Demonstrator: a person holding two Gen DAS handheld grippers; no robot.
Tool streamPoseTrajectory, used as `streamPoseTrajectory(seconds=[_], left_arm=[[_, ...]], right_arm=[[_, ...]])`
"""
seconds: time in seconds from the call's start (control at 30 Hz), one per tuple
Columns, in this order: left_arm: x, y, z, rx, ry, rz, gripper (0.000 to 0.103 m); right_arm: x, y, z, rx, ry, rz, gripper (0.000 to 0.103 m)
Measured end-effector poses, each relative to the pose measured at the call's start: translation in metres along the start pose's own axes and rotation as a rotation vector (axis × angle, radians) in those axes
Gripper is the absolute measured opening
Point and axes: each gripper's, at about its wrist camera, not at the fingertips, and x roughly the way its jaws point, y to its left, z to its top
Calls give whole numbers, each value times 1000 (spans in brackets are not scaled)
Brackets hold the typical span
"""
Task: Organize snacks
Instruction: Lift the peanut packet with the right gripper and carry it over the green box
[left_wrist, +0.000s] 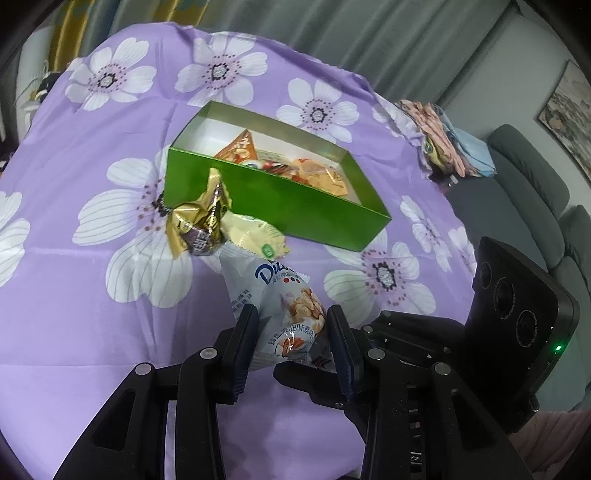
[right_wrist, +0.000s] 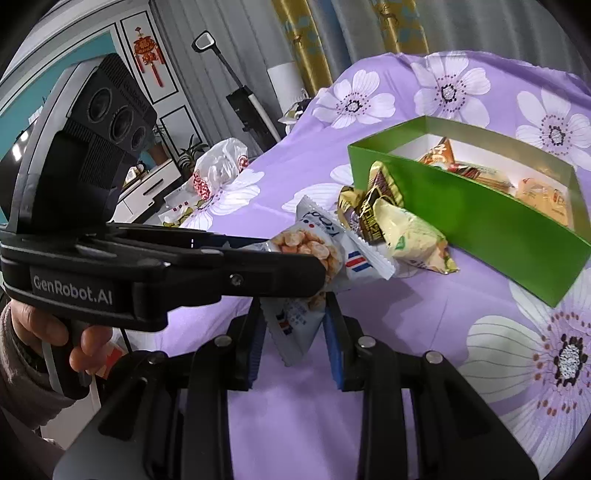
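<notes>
A white nut snack packet (left_wrist: 275, 295) lies on the purple flowered cloth. My left gripper (left_wrist: 291, 325) has its fingers on either side of the packet's near end, closed on it. In the right wrist view the left gripper (right_wrist: 317, 273) comes in from the left over the same packet (right_wrist: 317, 251). My right gripper (right_wrist: 295, 317) is shut on the packet's lower corner. A gold and purple packet (left_wrist: 201, 221) and a pale yellow packet (left_wrist: 255, 236) lie against the green box (left_wrist: 295, 206), which holds several snacks.
A pile of folded cloth (left_wrist: 450, 147) sits at the table's far right edge, with a grey sofa (left_wrist: 535, 192) beyond. A white plastic bag (right_wrist: 221, 166) lies at the table's left edge. The flowered cloth (left_wrist: 92, 295) covers the table.
</notes>
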Motion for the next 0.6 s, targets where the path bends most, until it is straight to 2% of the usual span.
streamPoseTrajectory(seconds=[0.6], left_arm=[[13, -28, 8, 53, 19, -5, 39]], right_arm=[[-24, -14, -8, 20, -57, -25, 30]])
